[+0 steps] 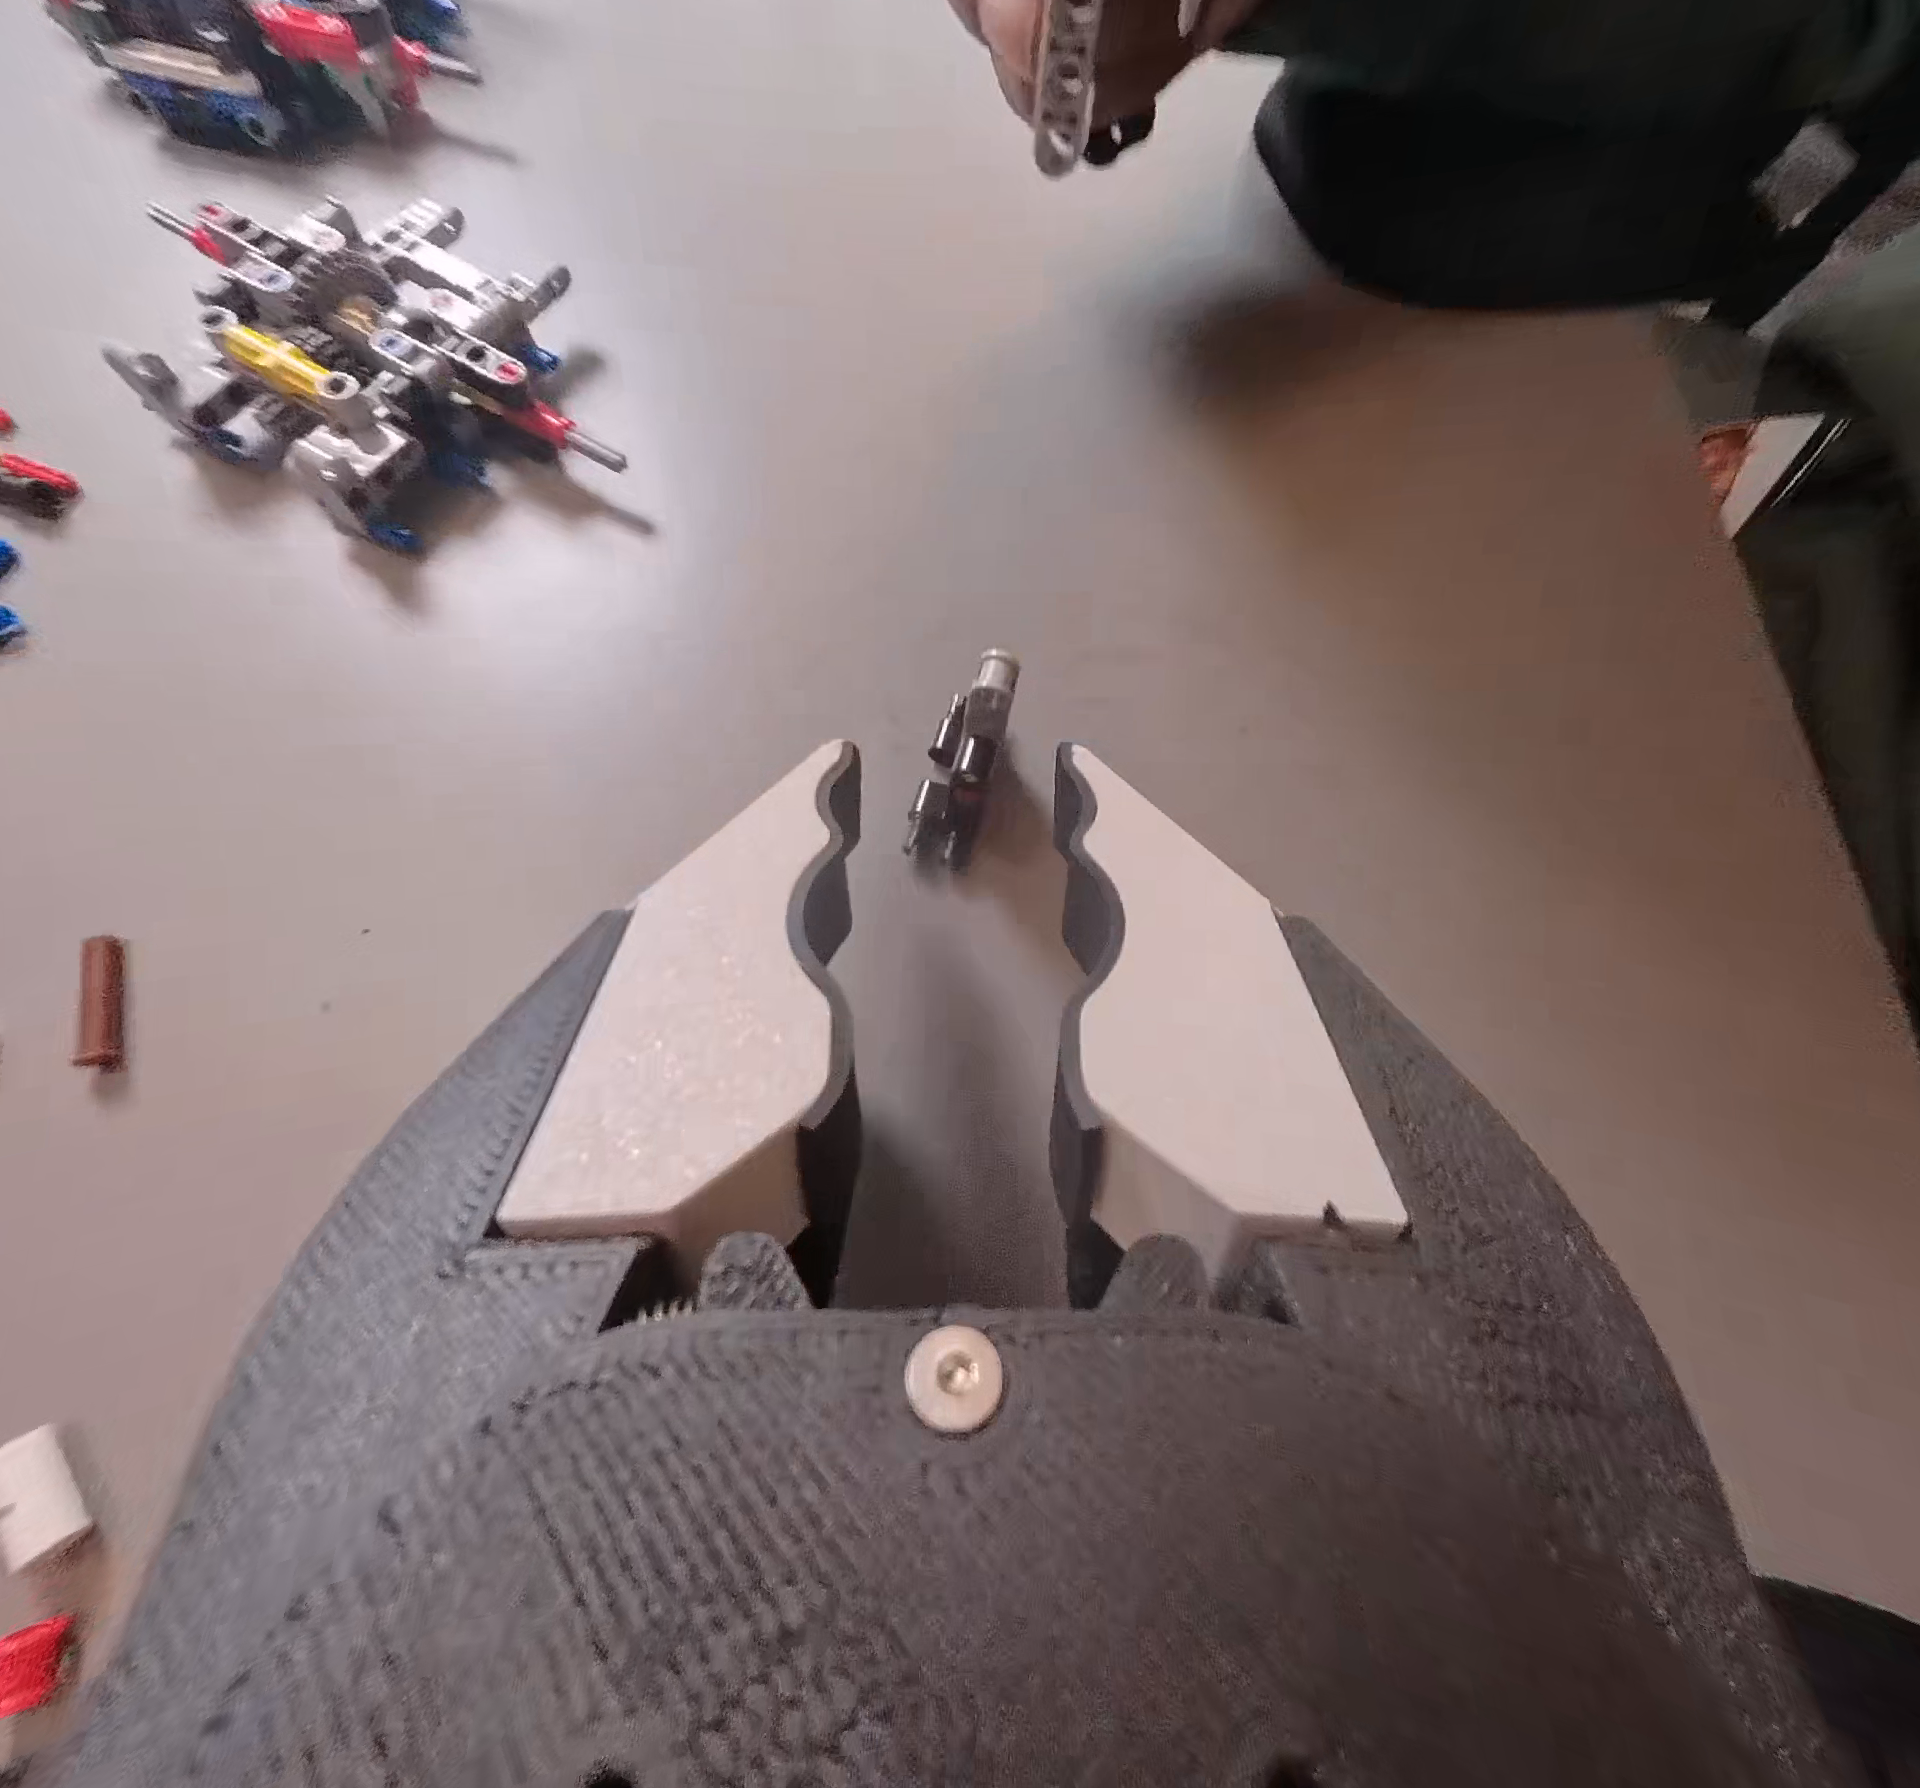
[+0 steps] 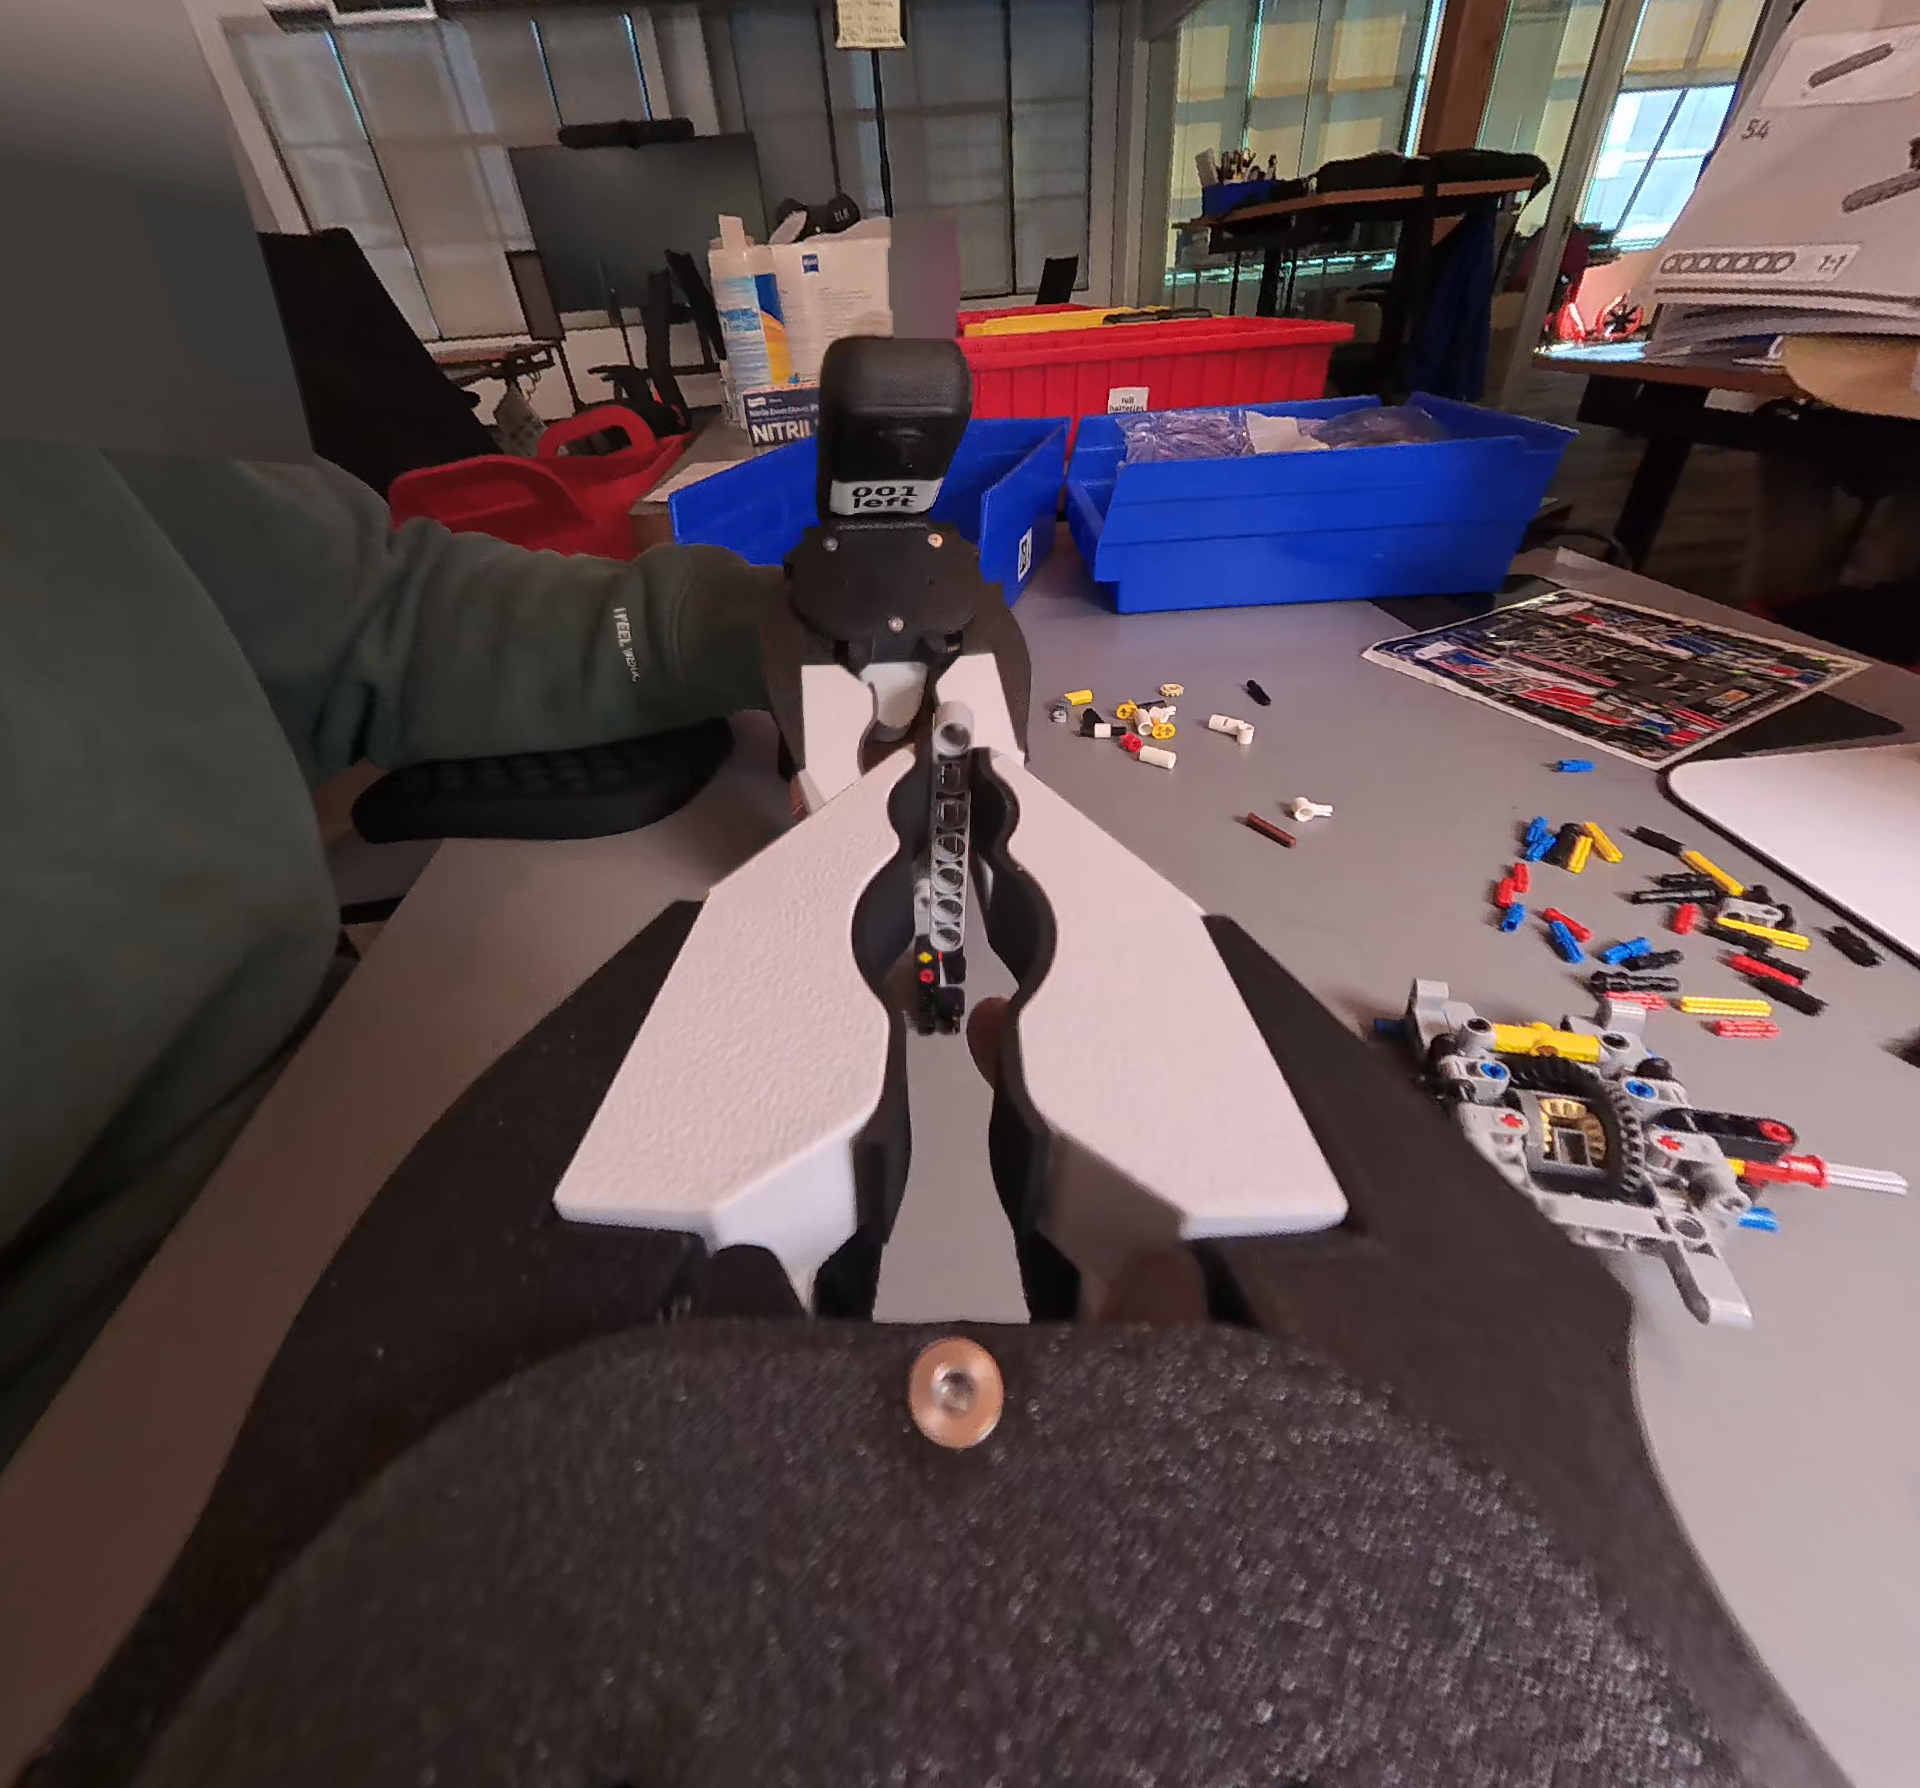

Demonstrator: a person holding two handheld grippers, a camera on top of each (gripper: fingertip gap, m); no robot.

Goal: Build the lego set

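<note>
The left gripper point(image 1: 956, 772) stands open over the grey table point(image 1: 935, 388), a small black and grey pin cluster point(image 1: 961, 772) lying loose between its fingertips, touching neither. The right gripper point(image 2: 951, 772) is clamped on a grey holed beam point(image 2: 948, 855); its lower end is hard to make out. Blurred brick assemblies point(image 1: 364, 367) lie well apart.

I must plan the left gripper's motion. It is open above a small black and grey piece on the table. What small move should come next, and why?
Probably lower the left gripper a little and forward, then close. The small black and grey piece lies on the table between the open fingertips, untouched by either. The right gripper is shut on a grey beam.
</note>
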